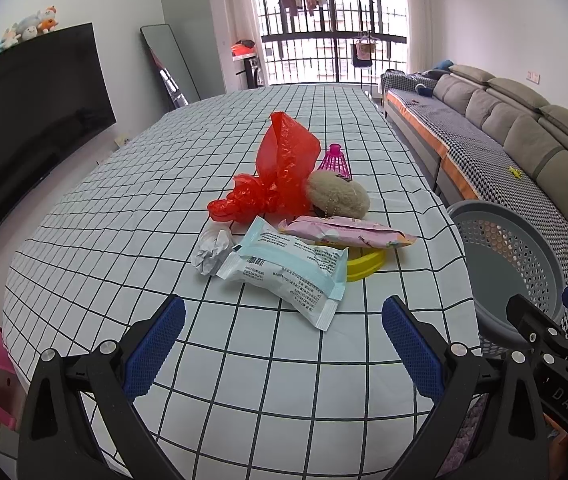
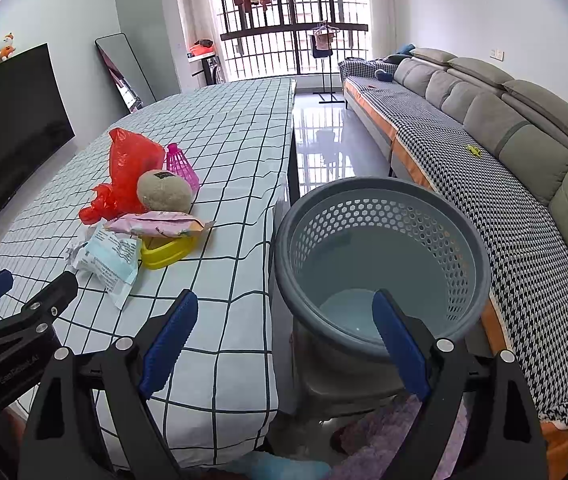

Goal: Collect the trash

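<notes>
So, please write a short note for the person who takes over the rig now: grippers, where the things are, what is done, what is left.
Left gripper: open, empty, low over the table, facing the pile.
Right gripper: open, empty, at the basket beside the table.
Pile: blue-white packet nearest, crumpled paper, pink packet, red bag.
Done: nothing, basket looks empty.
Left: everything.

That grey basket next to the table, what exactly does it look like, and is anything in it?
The grey basket is round and looks like plastic, with a thick smooth rim, walls pierced by small hexagonal holes, and a solid base. It stands upright beside the table's edge, its rim about level with the tabletop. Nothing shows inside it. The right gripper hovers open near its rim.
</notes>
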The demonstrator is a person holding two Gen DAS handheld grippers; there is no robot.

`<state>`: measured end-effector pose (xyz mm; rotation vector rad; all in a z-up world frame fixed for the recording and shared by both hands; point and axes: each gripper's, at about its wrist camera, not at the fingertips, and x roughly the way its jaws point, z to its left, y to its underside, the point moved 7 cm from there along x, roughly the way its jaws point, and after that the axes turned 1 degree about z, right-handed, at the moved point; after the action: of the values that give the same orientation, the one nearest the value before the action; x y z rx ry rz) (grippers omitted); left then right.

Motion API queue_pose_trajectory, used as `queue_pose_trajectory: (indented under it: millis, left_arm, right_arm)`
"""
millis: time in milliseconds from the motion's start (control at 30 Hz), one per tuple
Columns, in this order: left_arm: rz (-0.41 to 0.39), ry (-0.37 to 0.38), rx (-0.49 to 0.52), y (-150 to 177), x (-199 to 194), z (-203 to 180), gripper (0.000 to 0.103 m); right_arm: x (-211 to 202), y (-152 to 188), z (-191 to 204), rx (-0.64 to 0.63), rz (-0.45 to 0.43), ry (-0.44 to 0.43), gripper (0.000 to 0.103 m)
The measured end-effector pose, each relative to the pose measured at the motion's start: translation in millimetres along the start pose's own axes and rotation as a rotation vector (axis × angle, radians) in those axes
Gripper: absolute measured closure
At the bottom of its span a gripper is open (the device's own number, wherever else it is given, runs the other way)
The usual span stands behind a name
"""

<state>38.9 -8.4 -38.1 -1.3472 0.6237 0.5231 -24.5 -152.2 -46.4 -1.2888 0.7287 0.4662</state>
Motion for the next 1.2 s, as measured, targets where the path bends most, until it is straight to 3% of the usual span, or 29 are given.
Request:
queue_pose_trajectory:
  millis: [1200]
  left_arm:
    - [0.006,0.007,0.012,2.1,4.8,-4.4,0.006]
  right_arm:
    - [0.3,1.6,-5.0,0.013,0.004,0.008,0.018]
